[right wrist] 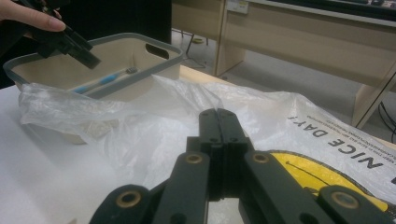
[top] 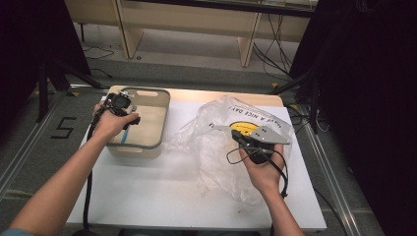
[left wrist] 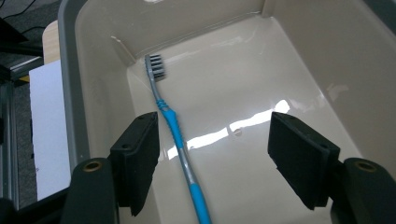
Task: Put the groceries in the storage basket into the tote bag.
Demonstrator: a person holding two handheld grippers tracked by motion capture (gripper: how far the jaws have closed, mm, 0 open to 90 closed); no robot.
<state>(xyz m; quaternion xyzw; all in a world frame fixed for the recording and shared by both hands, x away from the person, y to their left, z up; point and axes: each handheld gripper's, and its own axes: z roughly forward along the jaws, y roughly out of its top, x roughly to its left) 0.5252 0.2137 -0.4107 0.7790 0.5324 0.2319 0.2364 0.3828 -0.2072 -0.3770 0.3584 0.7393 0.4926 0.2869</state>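
Toothbrush (left wrist: 177,135) lying in the beige bin (top: 158,129), one of each.
Left gripper (left wrist: 212,154) is hanging spread over it, pads apart and touching nothing; right gripper (right wrist: 218,135) is resting clenched on one clear plastic bag (top: 216,142), with nothing visibly pinched, just beside the bin.

White table top (top: 162,196) on light wooden board. Floor marking "5" (top: 64,128) at left. Wooden furniture (top: 196,22) behind; black cables (top: 268,54) on floor.
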